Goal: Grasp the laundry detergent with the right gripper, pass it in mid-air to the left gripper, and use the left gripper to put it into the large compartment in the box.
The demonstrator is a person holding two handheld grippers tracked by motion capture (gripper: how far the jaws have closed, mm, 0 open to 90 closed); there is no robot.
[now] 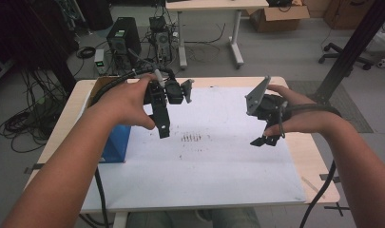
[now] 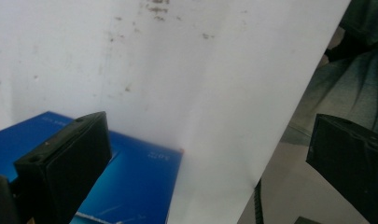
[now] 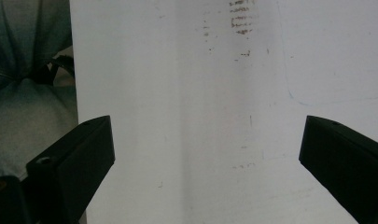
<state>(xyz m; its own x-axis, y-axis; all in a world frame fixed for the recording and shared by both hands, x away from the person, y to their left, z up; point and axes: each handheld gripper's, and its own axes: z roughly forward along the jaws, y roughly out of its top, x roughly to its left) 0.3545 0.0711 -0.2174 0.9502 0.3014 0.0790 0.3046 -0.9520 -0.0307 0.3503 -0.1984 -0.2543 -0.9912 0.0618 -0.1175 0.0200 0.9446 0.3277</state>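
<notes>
Both tools are hovering wide open; the left tool (image 1: 162, 124) is needing to lower squarely onto the blue box (image 1: 115, 142) just beside it, while the right tool (image 1: 266, 140) is waiting.

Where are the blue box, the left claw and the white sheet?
blue box (image 1: 115, 142): high view, its front face.
left claw (image 1: 163, 127): high view, between its tips.
white sheet (image 1: 214, 171): high view, a bare part near the person.
</notes>
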